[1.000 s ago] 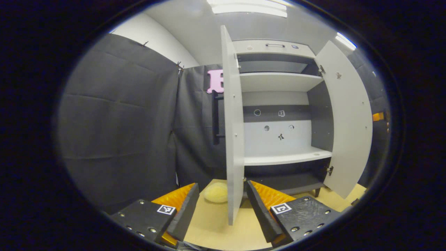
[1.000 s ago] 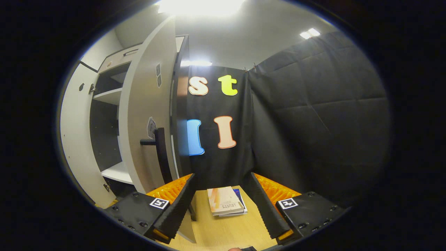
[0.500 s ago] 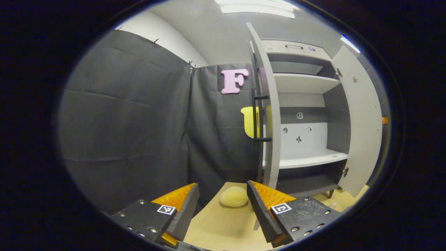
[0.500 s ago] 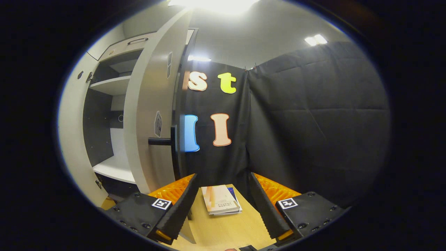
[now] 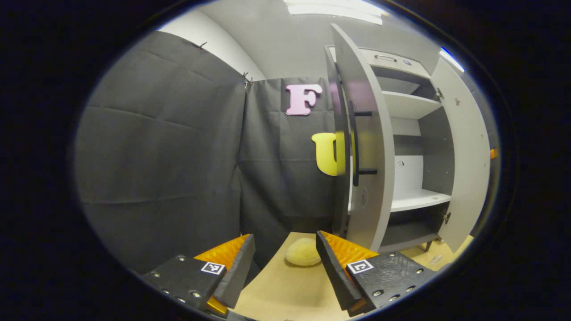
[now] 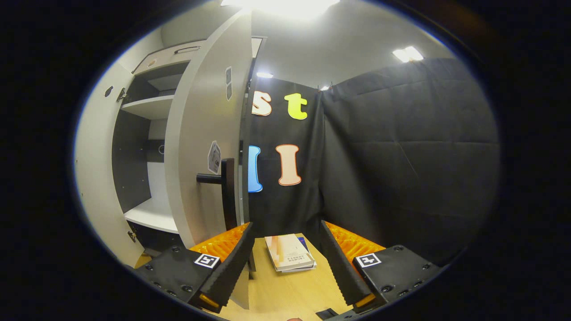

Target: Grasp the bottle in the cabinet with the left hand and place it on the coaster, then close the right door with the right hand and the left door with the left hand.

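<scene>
The cabinet's left door [image 5: 370, 147] stands open, its outer face and dark bar handle [image 5: 355, 147] turned toward me, just beyond and right of my left gripper [image 5: 285, 267]. That gripper is open and holds nothing. Farther right the right door [image 5: 464, 156] hangs open beside the bare white shelves [image 5: 419, 198]. In the right gripper view, the right door [image 6: 209, 133] with its dark handle [image 6: 228, 191] rises close ahead at left of my right gripper [image 6: 285, 263]. This gripper is open too, with nothing between its fingers. The left door's inner face [image 6: 96, 178] shows at the far left.
A pale yellow sponge-like lump [image 5: 302, 257] lies on the wooden tabletop [image 5: 276, 290] between the left gripper's fingers. A small stack of books [image 6: 290, 258] lies on the table ahead of the right gripper. Black cloth walls close in behind both.
The left gripper view has swung around the left door, from edge-on to facing its handle side, hiding more of the cabinet's inside. The right gripper view has shifted slightly toward the right door.
</scene>
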`<move>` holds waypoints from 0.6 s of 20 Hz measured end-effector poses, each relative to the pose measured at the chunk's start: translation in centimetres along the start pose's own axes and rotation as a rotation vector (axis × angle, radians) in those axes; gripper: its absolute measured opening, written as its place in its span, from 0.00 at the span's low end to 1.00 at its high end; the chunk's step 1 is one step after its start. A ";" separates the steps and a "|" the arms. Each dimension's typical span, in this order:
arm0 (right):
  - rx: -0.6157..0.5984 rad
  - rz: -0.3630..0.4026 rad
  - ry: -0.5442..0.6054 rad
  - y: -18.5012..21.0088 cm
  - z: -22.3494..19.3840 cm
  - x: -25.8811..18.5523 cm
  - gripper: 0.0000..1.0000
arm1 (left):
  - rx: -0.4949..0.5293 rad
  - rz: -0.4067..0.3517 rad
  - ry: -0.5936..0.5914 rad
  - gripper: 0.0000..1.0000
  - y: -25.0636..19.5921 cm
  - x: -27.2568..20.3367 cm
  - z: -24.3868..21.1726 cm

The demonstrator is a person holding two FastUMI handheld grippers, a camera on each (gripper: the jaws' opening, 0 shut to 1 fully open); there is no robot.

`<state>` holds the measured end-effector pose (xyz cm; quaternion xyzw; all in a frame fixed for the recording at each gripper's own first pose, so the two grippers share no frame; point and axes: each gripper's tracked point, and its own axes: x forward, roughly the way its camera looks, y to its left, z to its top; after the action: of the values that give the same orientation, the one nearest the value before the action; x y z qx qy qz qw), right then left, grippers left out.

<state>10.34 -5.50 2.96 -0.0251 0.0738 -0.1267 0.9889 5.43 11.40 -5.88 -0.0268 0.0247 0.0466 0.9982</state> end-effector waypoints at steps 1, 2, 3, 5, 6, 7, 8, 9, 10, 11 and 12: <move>-0.003 -0.006 -0.002 0.3 0.1 -0.2 0.95 | -0.002 -0.004 -0.001 0.84 0.2 0.2 0.0; -0.005 -0.009 -0.002 0.6 0.0 -0.2 0.95 | -0.004 -0.008 -0.001 0.83 0.5 0.4 -0.1; -0.007 -0.010 -0.001 1.0 0.1 -0.3 0.95 | -0.006 -0.011 -0.002 0.83 0.7 0.6 -0.1; -0.005 -0.009 0.000 1.8 0.0 -0.4 0.92 | -0.013 -0.016 -0.004 0.84 1.2 1.0 -0.2; -0.005 -0.006 -0.001 2.2 0.0 -0.4 0.92 | -0.017 -0.018 -0.004 0.84 1.3 1.3 -0.2; -0.005 0.001 -0.002 2.7 0.1 -0.6 0.95 | -0.018 -0.019 -0.005 0.84 1.5 1.4 -0.2; -0.006 0.012 -0.003 3.4 0.1 -0.8 0.95 | -0.019 -0.021 -0.005 0.84 1.6 1.6 -0.2; -0.006 0.024 -0.005 4.1 0.1 -0.8 0.95 | -0.020 -0.022 -0.006 0.83 1.8 1.8 0.0; -0.008 0.040 -0.006 5.0 0.0 -0.8 0.95 | -0.021 -0.023 -0.007 0.83 1.9 1.9 0.0; -0.010 0.058 -0.006 5.9 0.1 -0.9 0.95 | -0.023 -0.025 -0.008 0.84 2.1 2.0 -0.1; -0.013 0.073 -0.006 6.7 0.2 -0.8 0.95 | -0.024 -0.023 -0.008 0.84 2.3 2.1 0.0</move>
<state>11.25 1.15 2.76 -0.0291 0.0725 -0.0897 0.9929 7.29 13.88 -6.08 -0.0388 0.0196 0.0353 0.9984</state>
